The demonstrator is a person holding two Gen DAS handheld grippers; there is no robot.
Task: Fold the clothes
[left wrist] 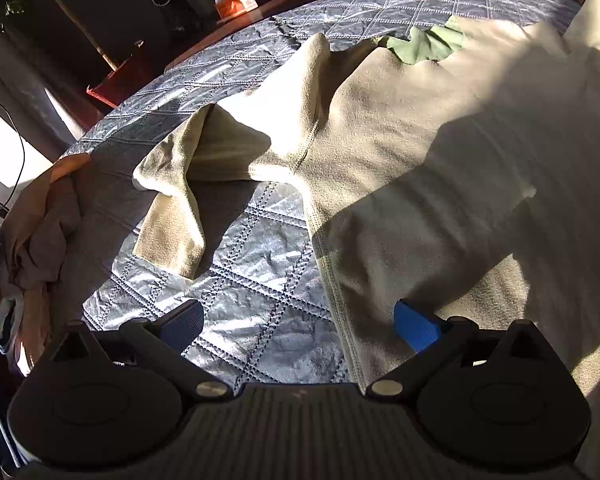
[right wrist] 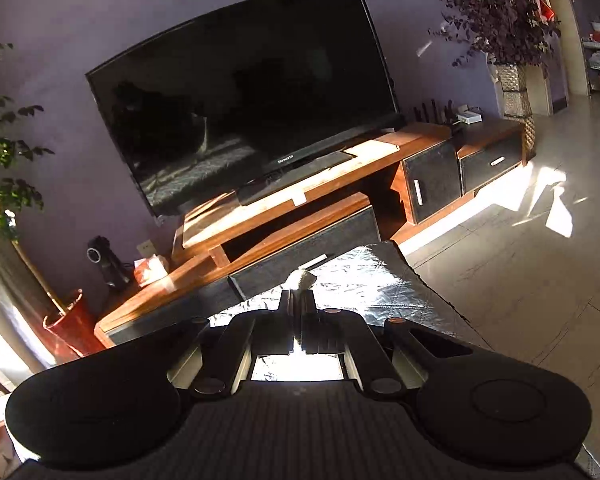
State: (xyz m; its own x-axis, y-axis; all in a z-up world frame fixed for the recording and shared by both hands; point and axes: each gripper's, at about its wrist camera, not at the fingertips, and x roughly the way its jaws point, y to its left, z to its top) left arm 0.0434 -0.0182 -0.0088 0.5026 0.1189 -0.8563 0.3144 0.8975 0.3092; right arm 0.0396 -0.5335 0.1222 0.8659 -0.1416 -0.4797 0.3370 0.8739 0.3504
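Note:
A cream fleece garment (left wrist: 380, 128) lies spread on the silver quilted table cover (left wrist: 252, 312), with one sleeve (left wrist: 172, 208) crumpled towards the left. My left gripper (left wrist: 300, 322) hangs open low over the garment's near hem; its blue right pad (left wrist: 414, 326) is over the cloth and the left pad (left wrist: 188, 320) over the bare cover. A blurred, shaded fold of the same cream cloth (left wrist: 480, 208) rises on the right. My right gripper (right wrist: 299, 298) is shut, raised above the table's far end, with a small tuft of cream cloth (right wrist: 301, 279) pinched at its tips.
A green cloth (left wrist: 420, 46) lies beyond the garment. Tan clothes (left wrist: 40, 232) are heaped at the table's left edge. Ahead of the right gripper stand a wooden TV stand (right wrist: 300, 208) with a television (right wrist: 244, 104), a red plant pot (right wrist: 66, 320) and a tiled floor (right wrist: 540, 260).

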